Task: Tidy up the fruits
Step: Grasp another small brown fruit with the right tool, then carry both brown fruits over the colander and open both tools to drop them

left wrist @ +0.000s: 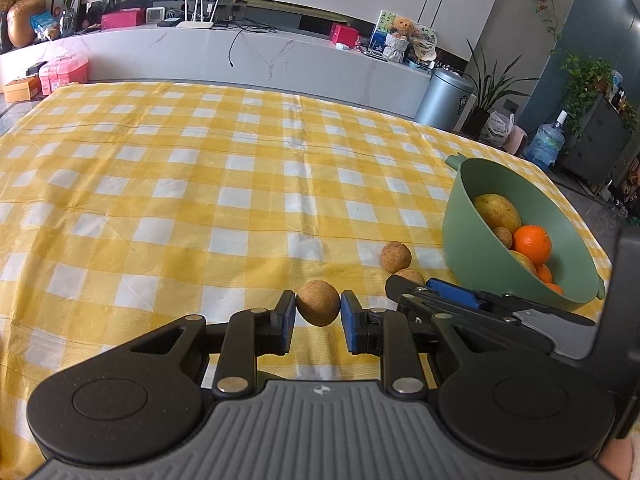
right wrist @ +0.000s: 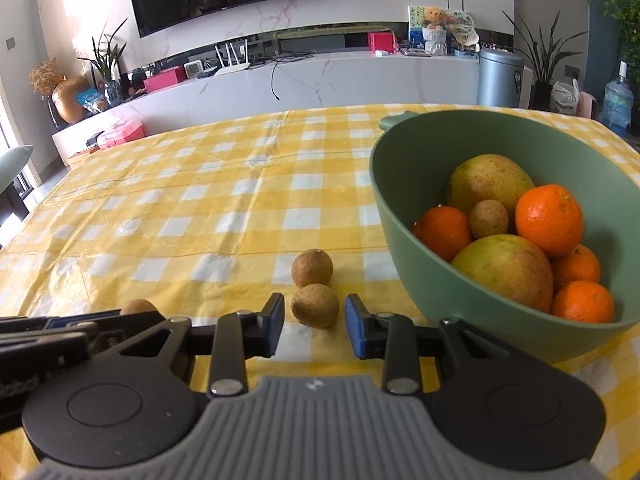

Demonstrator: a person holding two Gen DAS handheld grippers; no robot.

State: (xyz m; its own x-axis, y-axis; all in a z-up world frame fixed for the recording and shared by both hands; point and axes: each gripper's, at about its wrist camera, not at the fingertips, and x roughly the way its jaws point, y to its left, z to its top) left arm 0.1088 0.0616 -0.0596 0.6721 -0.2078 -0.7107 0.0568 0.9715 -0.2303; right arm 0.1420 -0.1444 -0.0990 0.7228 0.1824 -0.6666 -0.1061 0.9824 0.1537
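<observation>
The left tool pinches a small round brown rough-skinned fruit between its blue pads, lifted just clear of the yellow-and-white checked cloth on the desk. The right tool stands beside it with its jaws spread a little either side of a second small brown fruit that sits on the cloth, the pads not touching it; whether that gap is narrowing I cannot tell from here. A third brown fruit lies just beyond that one, touching or nearly so.

To the right of both tools sits the sage-green plastic bowl, with a small lug handle at its far rim. Inside it are two large yellow-green fruits, several oranges and one more small brown fruit. The bowl stands close to the desk's right edge.

Left of the tools and towards the far edge, the cloth lies open and flat. Beyond the far edge runs a long white marble-look ledge, well apart from the desk.
</observation>
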